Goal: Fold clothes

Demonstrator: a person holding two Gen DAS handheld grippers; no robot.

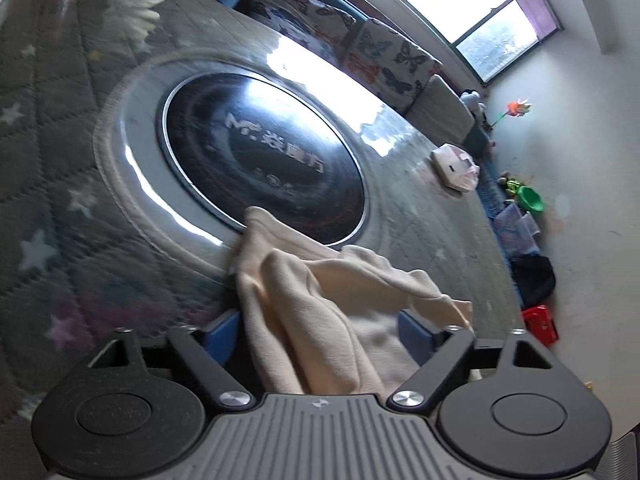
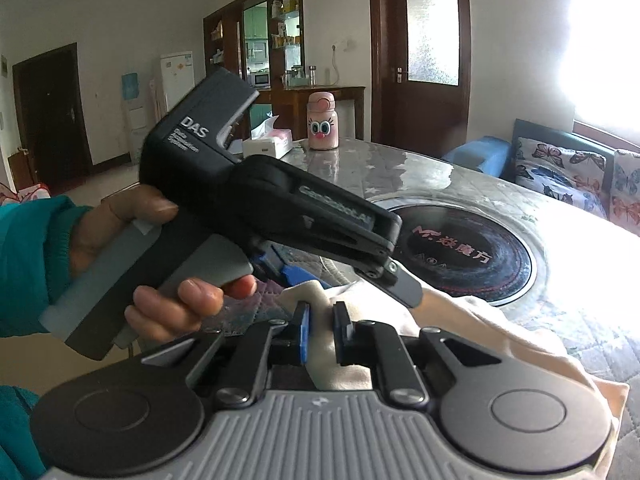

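A cream garment (image 1: 320, 304) lies crumpled at the near edge of a round table (image 1: 60, 160), its far corner reaching the rim of the black hotplate (image 1: 264, 156) set in the tabletop. The left gripper (image 1: 320, 332) straddles the cloth with its blue pads wide apart, pressing on nothing. The right gripper (image 2: 322, 338) is clenched on a fold of the same garment (image 2: 480, 328). A hand (image 2: 120, 240) in a teal sleeve (image 2: 28, 264) holds the left device's handle. A tissue box (image 2: 268, 142) with a tissue standing out of it sits beside a pink bottle (image 2: 322, 122), lid shut.
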